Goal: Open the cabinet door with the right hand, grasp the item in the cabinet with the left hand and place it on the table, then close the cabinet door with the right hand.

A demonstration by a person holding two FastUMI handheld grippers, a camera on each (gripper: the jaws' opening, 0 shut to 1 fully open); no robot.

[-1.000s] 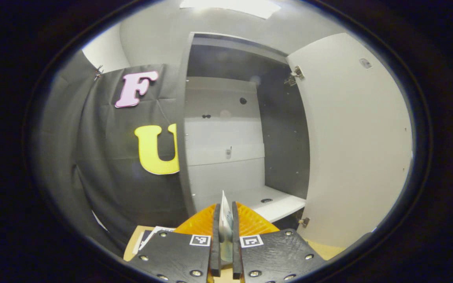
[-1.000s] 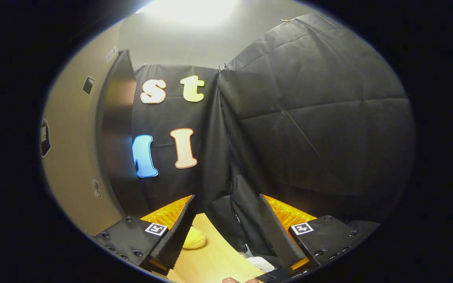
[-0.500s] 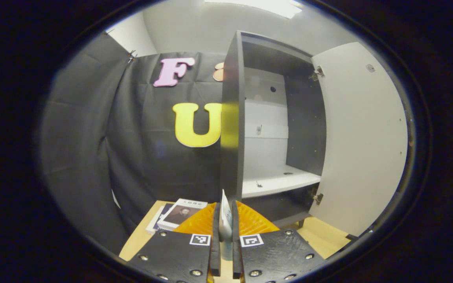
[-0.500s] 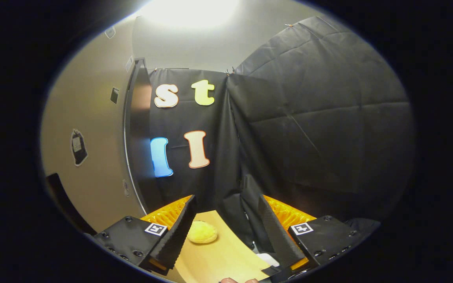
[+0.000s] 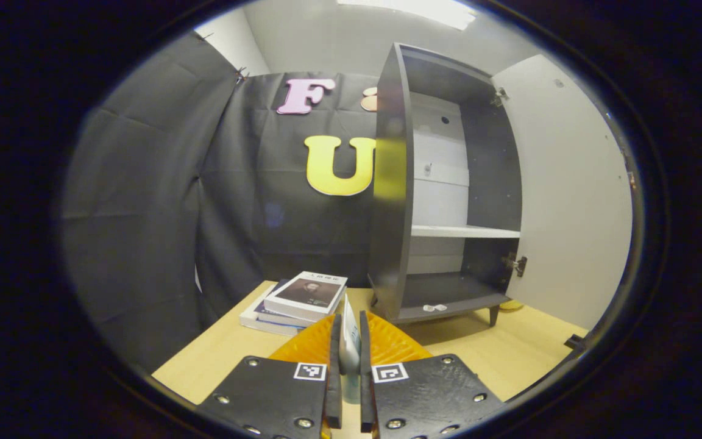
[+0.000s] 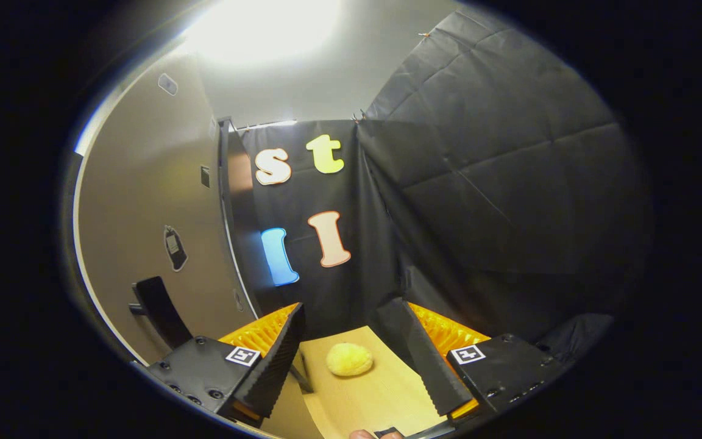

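From the left gripper view I recorded one cabinet [image 5: 387, 201] standing on the wooden table [image 5: 509, 353], its single door [image 5: 570, 195] swung wide open to the right. Inside I counted two levels: one white shelf [image 5: 464, 231] and the dark bottom board, on which one small pale piece [image 5: 433, 307] lay; I could not tell what it was. Two hinges [image 5: 514, 263] showed on the door side. One stack of books [image 5: 302, 302] sat on the table just left of the cabinet; I made out at least two books in it.

My left gripper [image 5: 347, 341] had its two fingers drawn together and clamped on one thin, flat item [image 5: 348, 338], pale with some print, standing upright between them. The item was held above the table, in front of the cabinet and apart from it.

From the right gripper view, my right gripper [image 6: 351, 341] had its two fingers spread wide apart with nothing between them. Beyond them I noted one yellow fluffy ball [image 6: 349, 359] resting on the table, and to the left the outer face of the door carrying one dark handle [image 6: 159, 311].
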